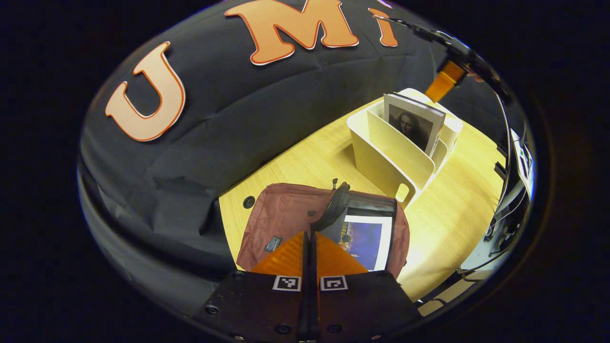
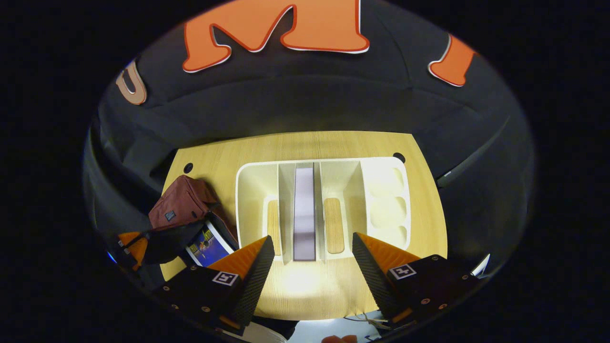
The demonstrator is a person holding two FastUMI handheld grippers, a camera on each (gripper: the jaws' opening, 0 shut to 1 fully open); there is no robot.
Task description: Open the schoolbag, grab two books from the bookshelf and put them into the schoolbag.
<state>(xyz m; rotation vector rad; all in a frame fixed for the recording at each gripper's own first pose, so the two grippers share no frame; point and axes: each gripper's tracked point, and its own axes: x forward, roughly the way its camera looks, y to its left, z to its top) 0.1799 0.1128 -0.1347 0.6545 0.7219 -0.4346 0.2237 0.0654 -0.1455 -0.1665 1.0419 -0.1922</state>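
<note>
The maroon schoolbag [image 1: 286, 214] lies open on the table, and a book with a blue cover [image 1: 367, 243] lies inside it. My left gripper [image 1: 309, 234] is shut, pinching the bag's raised black zipper edge [image 1: 333, 207]. To the right stands the white bookshelf [image 1: 395, 162] with a portrait-cover book [image 1: 414, 124] upright in it. My right gripper [image 2: 312, 252] is open and hovers above the bookshelf's [image 2: 252, 190] front, its fingers on either side of the upright book [image 2: 304, 212] in the middle slot. The schoolbag [image 2: 181, 205] lies left of the shelf.
The wooden table [image 2: 295, 143] has cable holes [image 2: 398, 157] at its back corners and ends against the black cloth wall. The shelf's right-hand compartment [image 2: 386, 200] holds no books. Cables and equipment [image 1: 510, 190] stand beyond the table's right edge.
</note>
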